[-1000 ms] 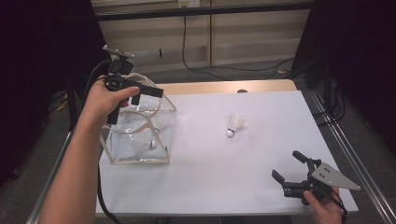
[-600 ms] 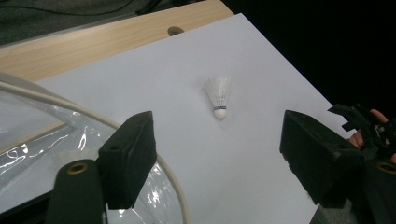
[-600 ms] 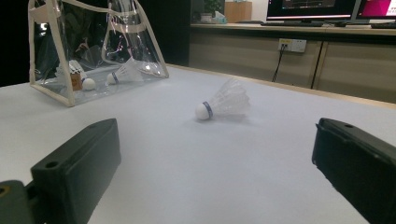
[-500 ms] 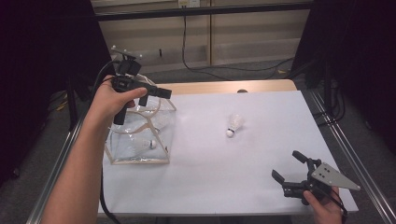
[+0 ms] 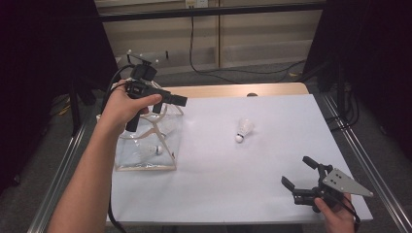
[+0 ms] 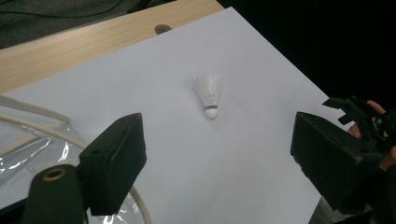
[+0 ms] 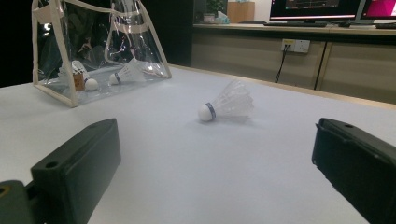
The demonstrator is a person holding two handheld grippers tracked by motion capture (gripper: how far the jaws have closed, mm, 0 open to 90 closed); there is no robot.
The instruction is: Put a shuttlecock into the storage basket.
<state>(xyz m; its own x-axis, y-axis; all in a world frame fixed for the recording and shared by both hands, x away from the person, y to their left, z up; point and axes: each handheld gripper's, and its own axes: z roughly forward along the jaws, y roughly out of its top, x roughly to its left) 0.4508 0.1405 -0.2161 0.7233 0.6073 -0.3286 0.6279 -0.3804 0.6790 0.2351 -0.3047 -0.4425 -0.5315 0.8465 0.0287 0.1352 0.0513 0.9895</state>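
A white shuttlecock (image 5: pixel 244 129) (image 6: pixel 209 93) (image 7: pixel 226 105) lies on its side in the middle of the white table. At the left stands a clear bag (image 5: pixel 145 141) (image 7: pixel 60 46) with cream trim, with two shuttlecocks (image 5: pixel 155 149) (image 7: pixel 126 72) lying inside. My left gripper (image 5: pixel 171 104) (image 6: pixel 219 140) hovers over the bag's top and points toward the loose shuttlecock. Its jaws have just been opening and nothing is between them. My right gripper (image 5: pixel 296 171) (image 7: pixel 215 140) rests low at the table's near right corner, open and empty, facing the shuttlecock.
The white sheet (image 5: pixel 233 194) covers a wooden table whose far edge (image 5: pixel 218 91) has a small hole (image 5: pixel 251 94). Metal rails (image 5: pixel 359 155) run along both sides. Cables (image 5: pixel 204 63) lie on the floor beyond the table.
The left gripper has shifted a little to the right above the bag and its jaws stand wider apart. The right gripper and the loose shuttlecock have not moved.
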